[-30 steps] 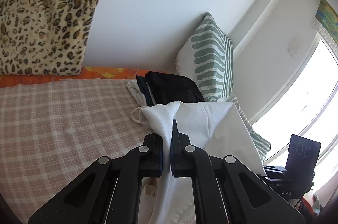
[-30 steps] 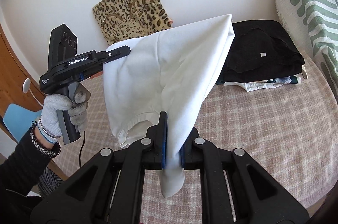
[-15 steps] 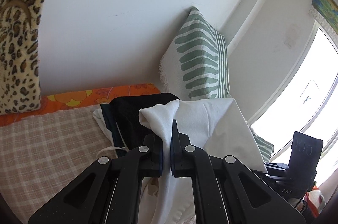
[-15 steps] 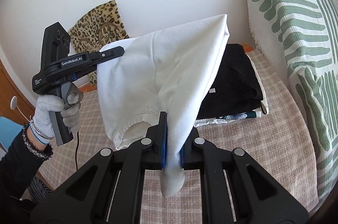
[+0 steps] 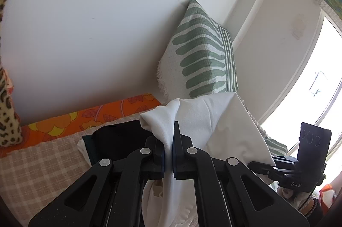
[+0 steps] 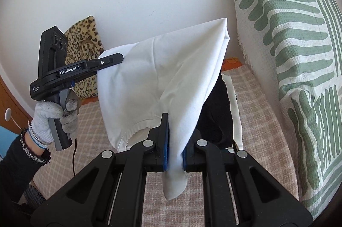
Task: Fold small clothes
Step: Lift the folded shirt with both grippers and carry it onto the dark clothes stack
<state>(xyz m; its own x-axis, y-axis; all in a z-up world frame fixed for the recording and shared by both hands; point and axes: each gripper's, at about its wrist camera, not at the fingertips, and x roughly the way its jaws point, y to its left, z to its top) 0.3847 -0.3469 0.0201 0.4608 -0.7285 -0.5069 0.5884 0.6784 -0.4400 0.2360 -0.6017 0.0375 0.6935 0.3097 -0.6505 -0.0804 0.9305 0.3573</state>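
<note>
A folded white garment hangs in the air between both grippers, above the checked bedspread. My right gripper is shut on its lower edge, with a tail of cloth drooping below the jaws. My left gripper is shut on another bunched edge of the white garment; in the right wrist view it appears as the left gripper, held by a gloved hand. A stack of folded clothes topped by a black piece lies behind the hanging cloth, partly hidden. The right gripper shows at the left wrist view's right edge.
A green-and-white striped pillow leans on the wall at the right. A leopard-print cushion stands against the wall on the left. An orange flowered sheet edges the bed at the wall. A bright window lies to the right.
Both grippers have carried the white garment sideways toward the striped pillow and the folded stack. The leopard cushion has slid toward the left edge of both views. Both grips are unchanged.
</note>
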